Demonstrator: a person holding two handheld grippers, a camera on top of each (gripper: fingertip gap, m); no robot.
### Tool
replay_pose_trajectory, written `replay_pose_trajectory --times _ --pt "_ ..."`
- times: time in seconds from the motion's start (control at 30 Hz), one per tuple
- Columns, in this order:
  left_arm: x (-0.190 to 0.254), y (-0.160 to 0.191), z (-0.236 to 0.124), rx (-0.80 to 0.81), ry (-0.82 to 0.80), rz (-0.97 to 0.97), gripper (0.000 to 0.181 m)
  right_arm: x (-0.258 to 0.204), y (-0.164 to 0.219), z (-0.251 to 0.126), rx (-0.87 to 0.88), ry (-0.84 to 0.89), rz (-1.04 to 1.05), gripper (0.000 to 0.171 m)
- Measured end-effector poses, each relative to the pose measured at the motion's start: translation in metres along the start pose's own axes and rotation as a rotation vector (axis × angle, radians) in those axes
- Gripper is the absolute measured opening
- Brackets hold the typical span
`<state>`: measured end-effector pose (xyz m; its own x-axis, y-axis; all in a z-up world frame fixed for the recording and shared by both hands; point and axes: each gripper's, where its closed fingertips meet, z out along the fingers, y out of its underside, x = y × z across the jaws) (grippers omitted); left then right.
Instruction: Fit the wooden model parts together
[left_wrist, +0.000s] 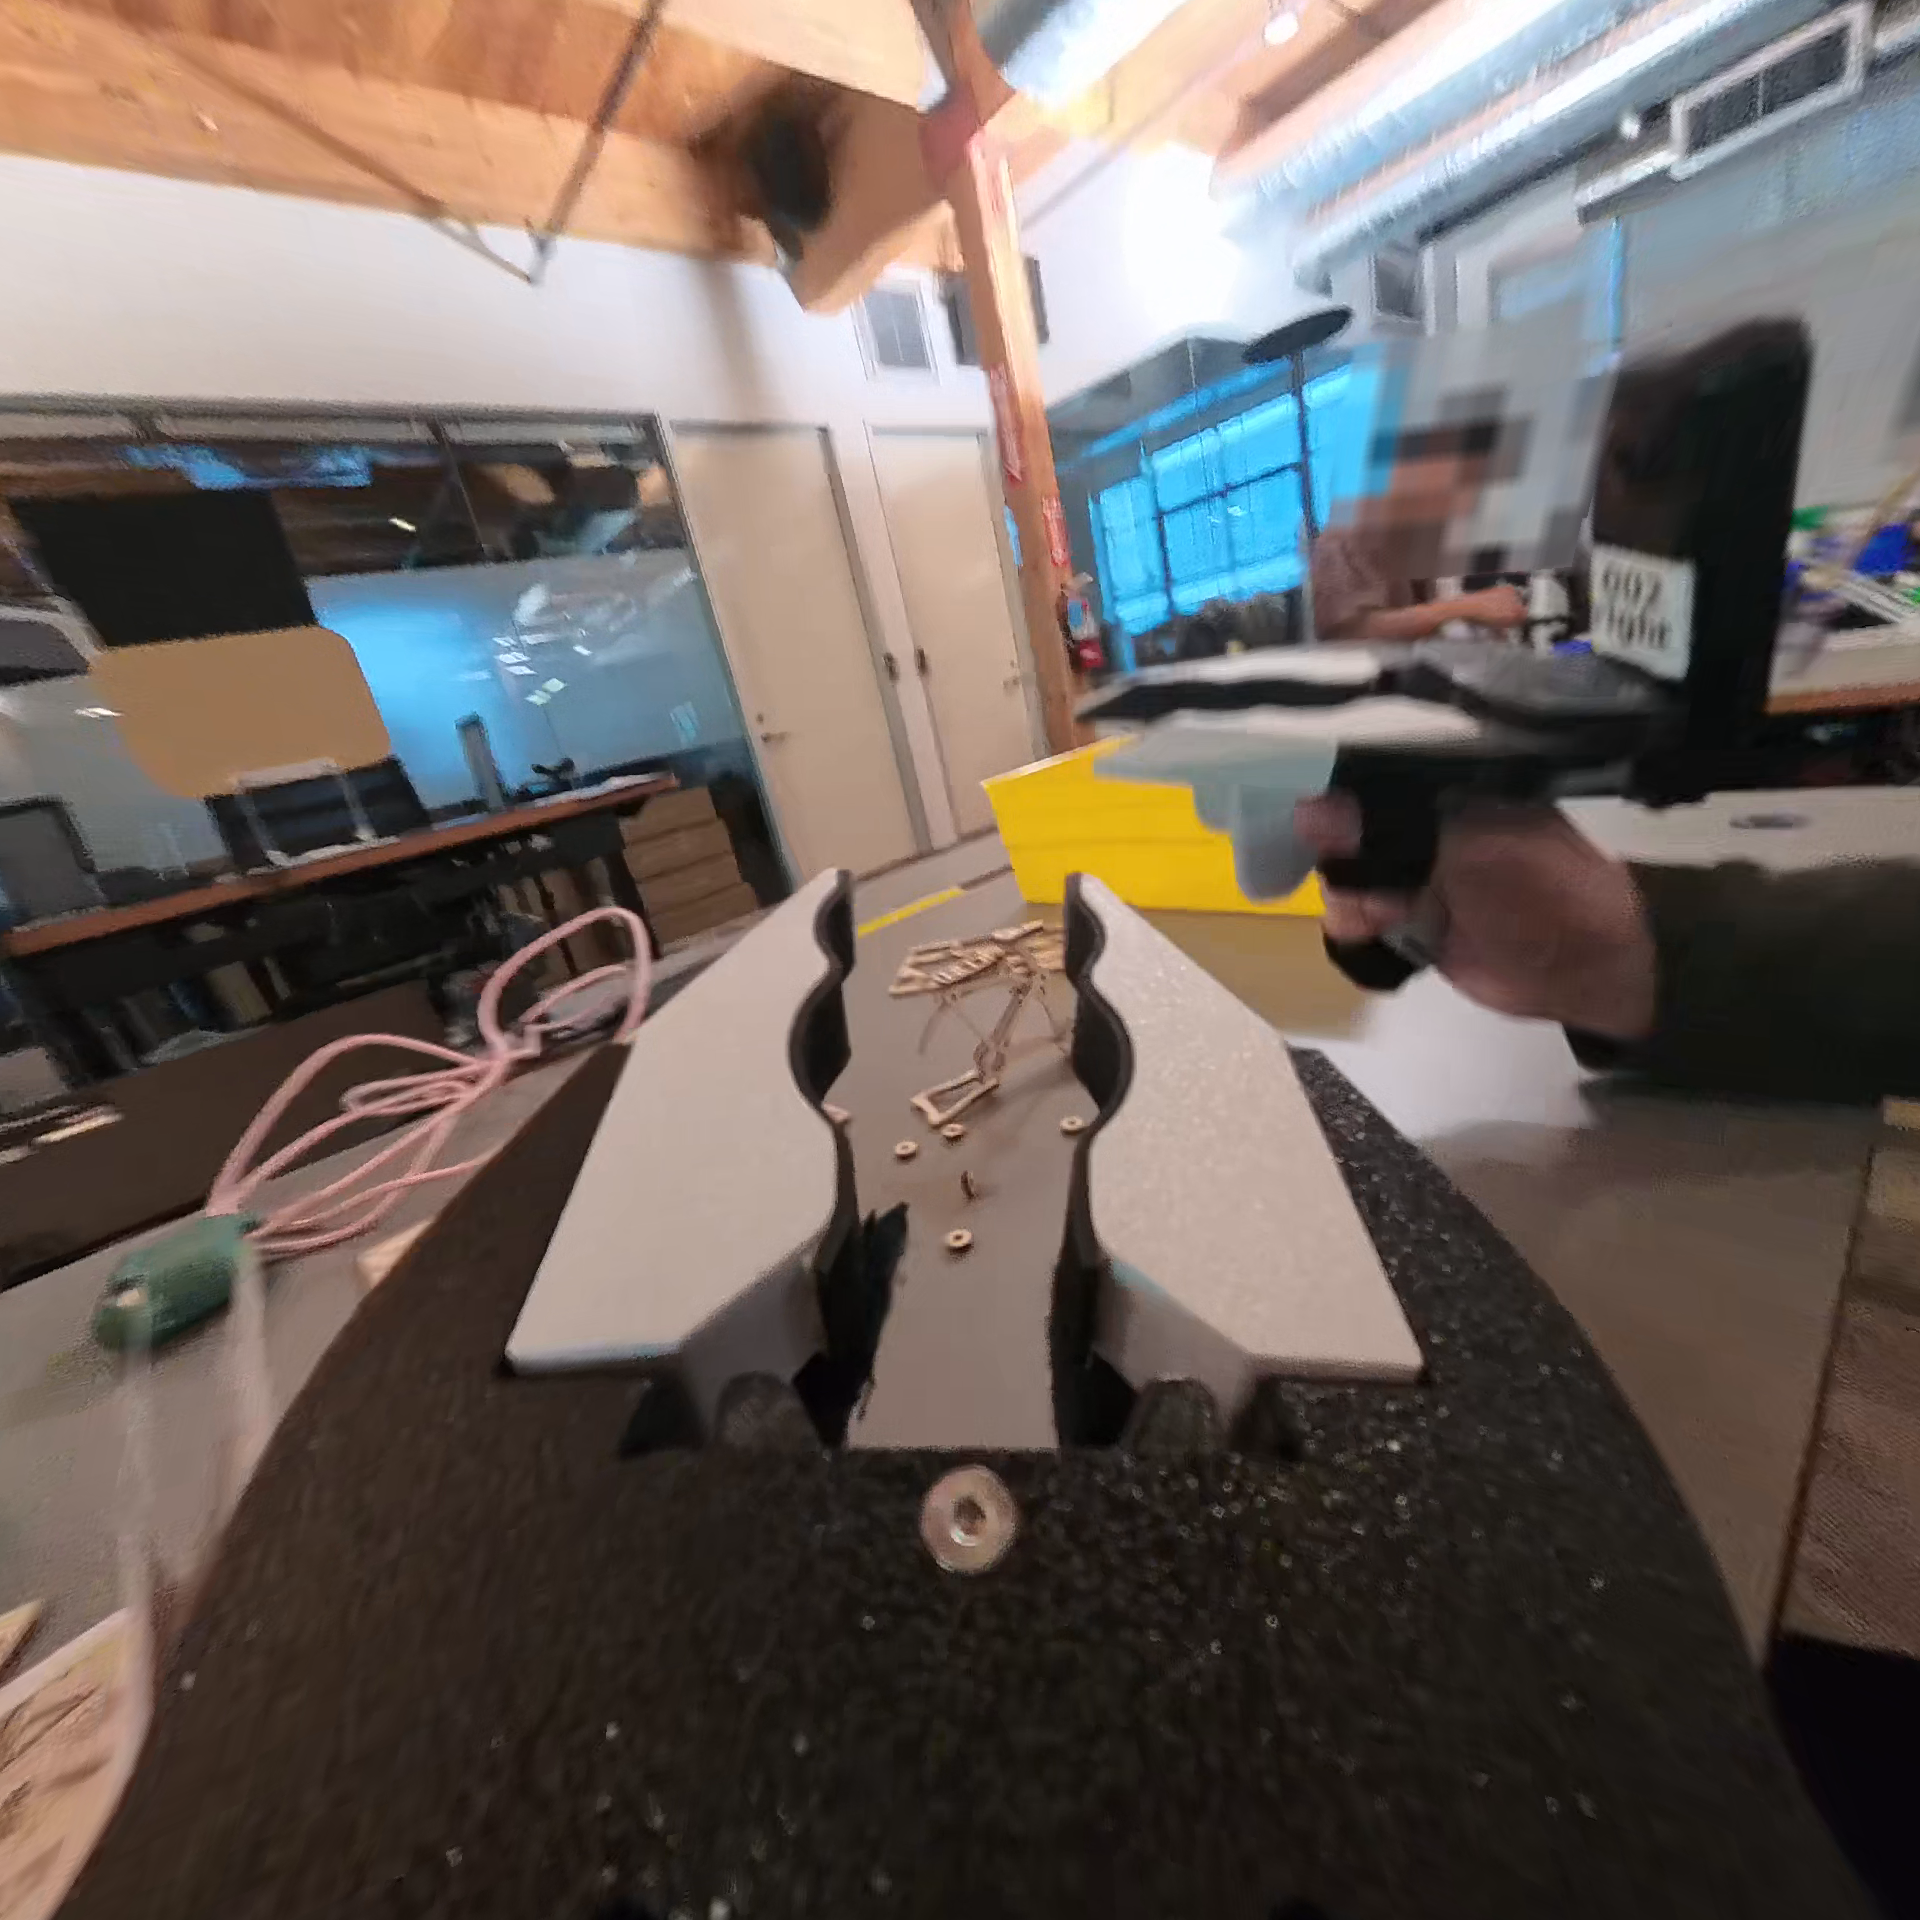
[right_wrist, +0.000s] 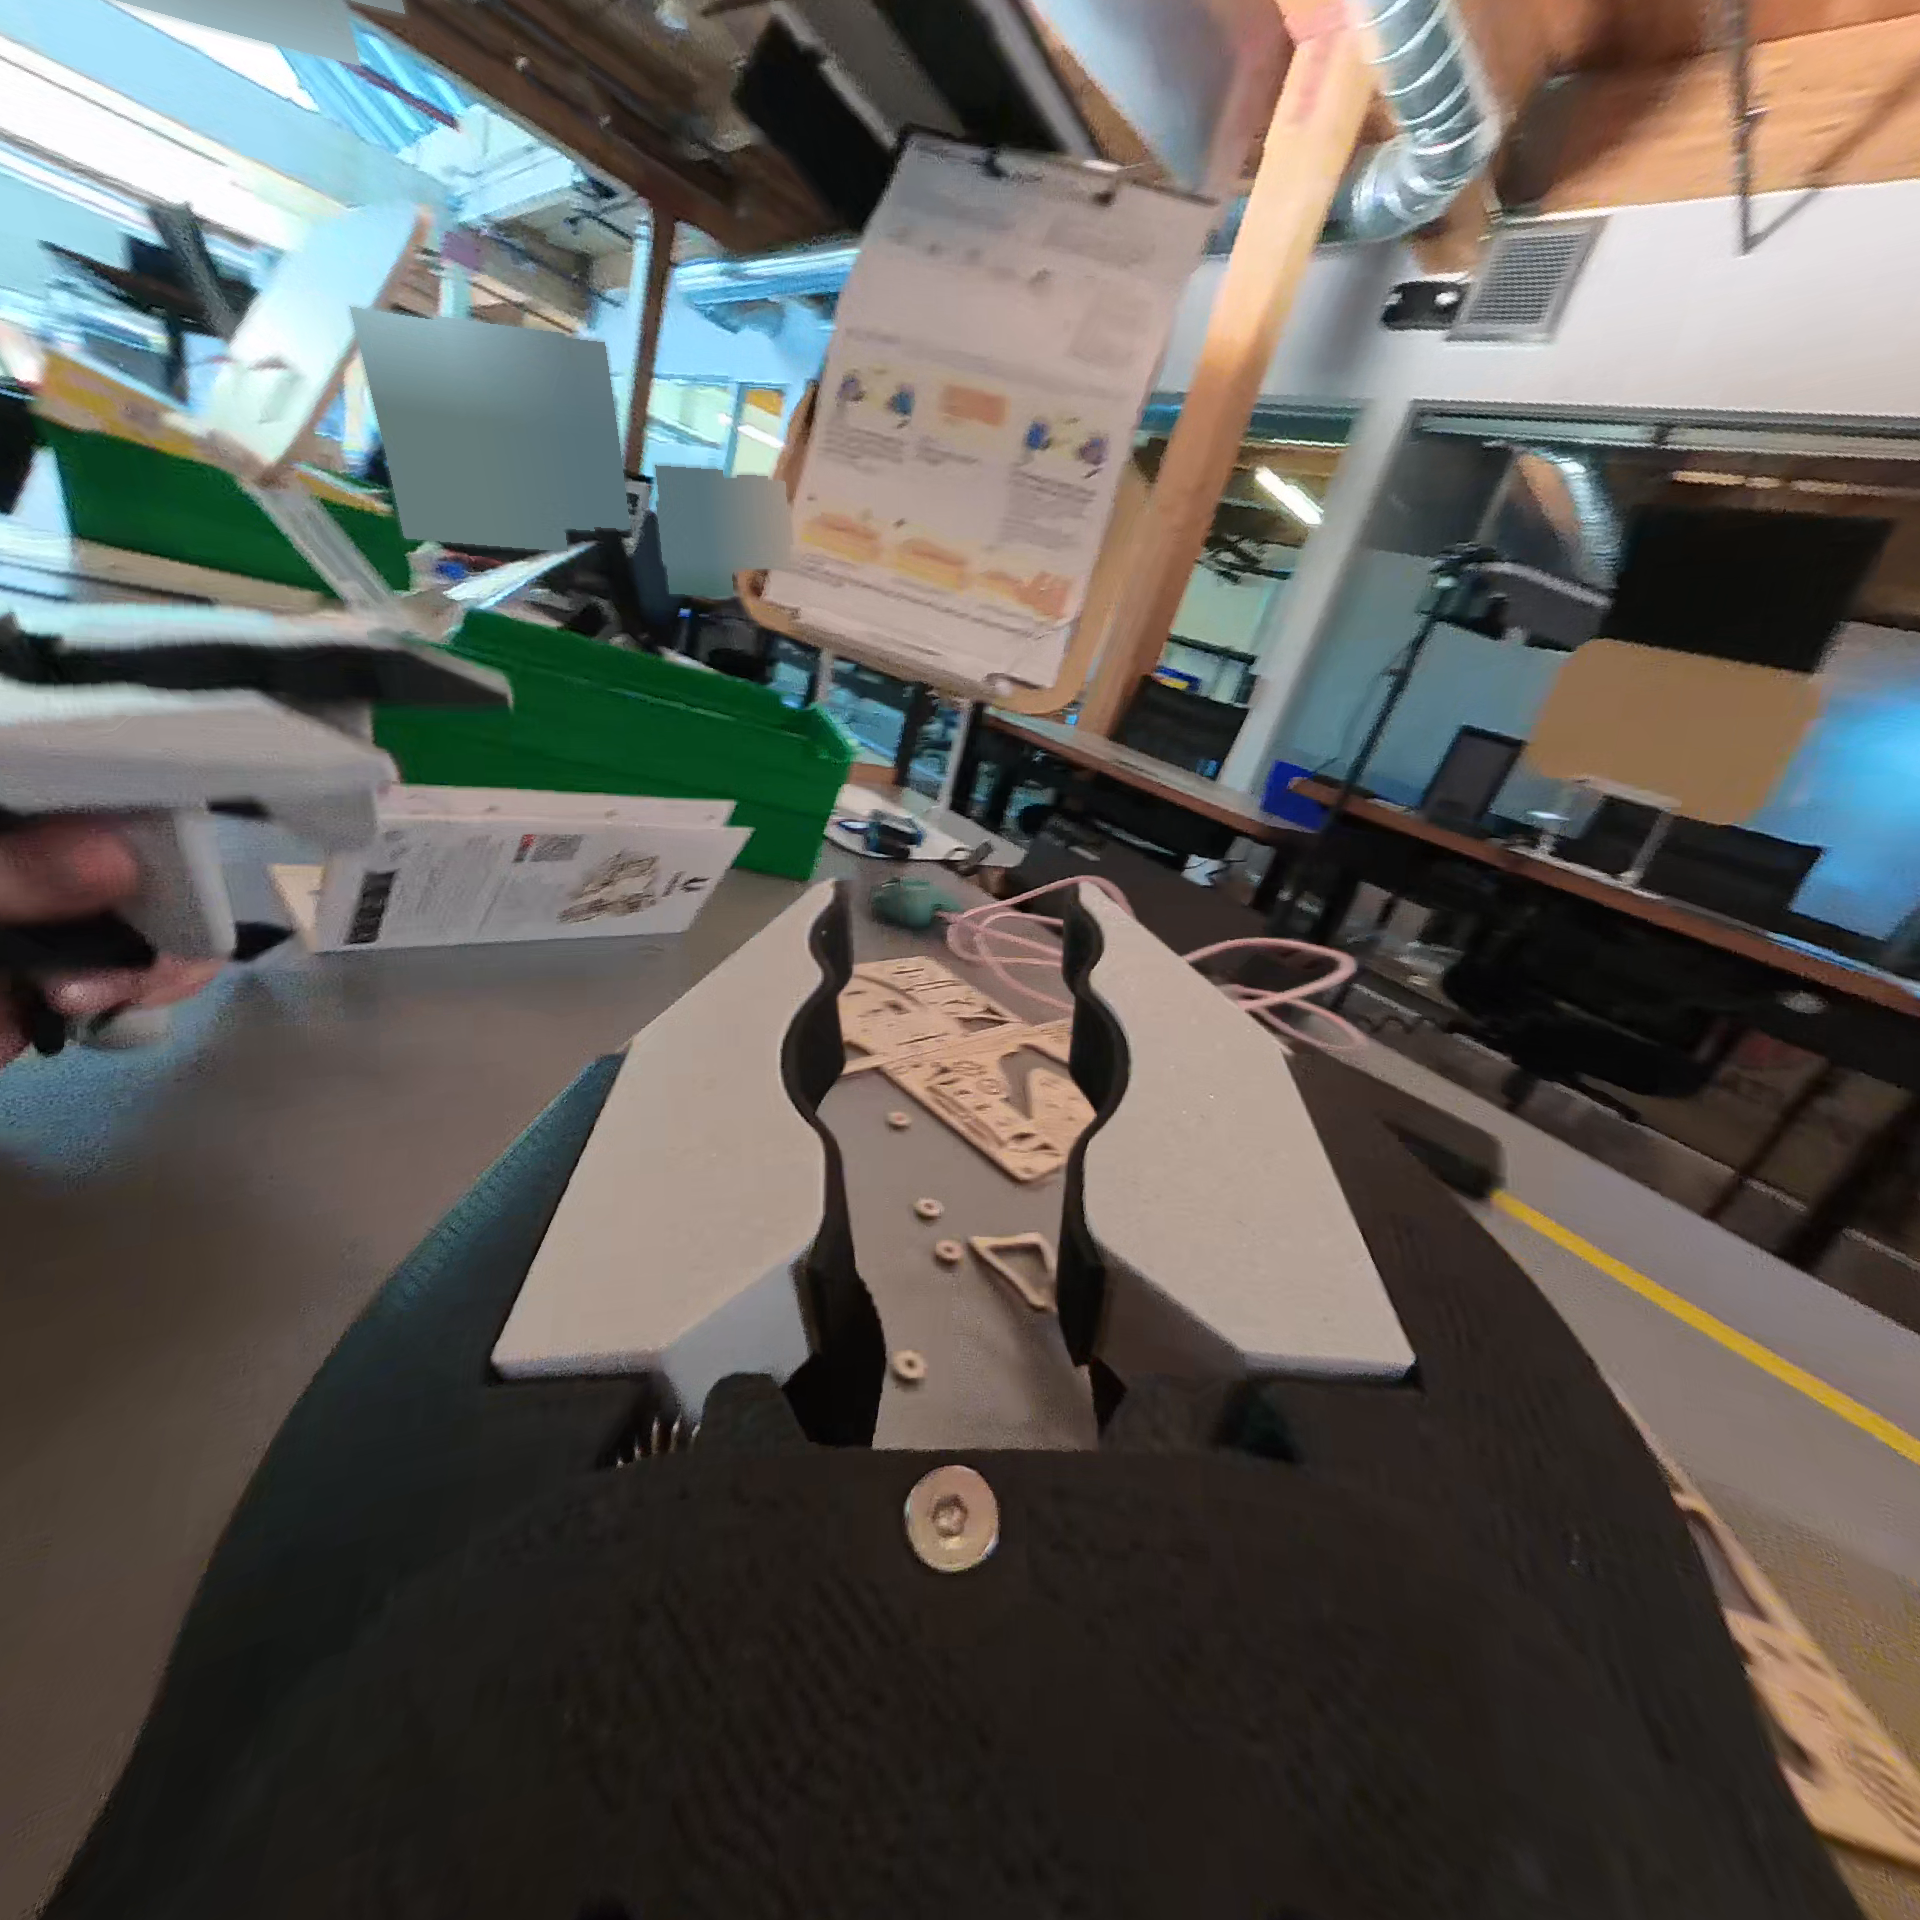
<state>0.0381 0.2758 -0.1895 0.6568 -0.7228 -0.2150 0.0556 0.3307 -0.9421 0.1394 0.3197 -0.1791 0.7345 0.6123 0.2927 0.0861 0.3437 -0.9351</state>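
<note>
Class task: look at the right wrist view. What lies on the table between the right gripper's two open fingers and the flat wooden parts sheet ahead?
In the right wrist view, between the right gripper and the wooden sheet lie small wooden rings and a triangular wooden piece, loose on the table.

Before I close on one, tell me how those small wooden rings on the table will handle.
The small wooden rings lie flat and thin, so pinching one off the table will probably be fiddly. One ring seems to stand on edge, so it may roll if nudged. They look very light and likely scatter easily.

White walls and timber ceiling beams enclose the room — a glass partition at nine o'clock, bright windows at one o'clock.
</note>
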Motion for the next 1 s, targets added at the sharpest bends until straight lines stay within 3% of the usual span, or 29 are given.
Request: replay_pose_trajectory --times 0.1,0.17,0.23,0.33,0.43,0.57,0.67,0.73,0.8,1.0 --pt "-0.014 -0.020 -0.030 0.042 -0.155 0.089 0.065 -0.026 0.012 0.015 -0.011 -0.102 0.000 0.039" --pt "-0.022 -0.032 -0.055 0.053 -0.227 0.172 0.070 -0.037 0.015 0.024 -0.020 -0.136 -0.028 0.039" --pt "-0.042 -0.032 -0.079 0.004 -0.330 0.239 0.069 -0.050 0.021 0.033 -0.023 -0.175 -0.057 0.038" --pt "-0.087 0.000 -0.102 -0.213 -0.458 0.217 0.068 -0.075 0.026 0.050 -0.026 -0.263 -0.099 0.037" --pt "-0.130 0.027 -0.120 -0.372 -0.507 0.168 0.035 -0.094 0.018 0.070 0.013 -0.308 -0.122 0.034" --pt "-0.166 0.059 -0.117 -0.507 -0.446 0.030 0.000 -0.114 0.003 0.107 0.050 -0.327 -0.111 0.029" --pt "-0.165 0.094 -0.105 -0.679 -0.364 0.012 0.000 -0.127 -0.012 0.136 0.047 -0.337 -0.065 0.008" --pt "-0.170 0.112 -0.109 -0.793 -0.397 0.093 0.000 -0.137 -0.014 0.153 0.010 -0.340 0.028 0.001" --pt "-0.173 0.120 -0.115 -0.842 -0.426 0.129 0.000 -0.157 -0.004 0.165 -0.072 -0.404 0.103 0.000" --pt "-0.145 0.137 -0.105 -0.882 -0.239 0.142 0.000 -0.183 -0.001 0.182 -0.184 -0.514 0.108 0.000"
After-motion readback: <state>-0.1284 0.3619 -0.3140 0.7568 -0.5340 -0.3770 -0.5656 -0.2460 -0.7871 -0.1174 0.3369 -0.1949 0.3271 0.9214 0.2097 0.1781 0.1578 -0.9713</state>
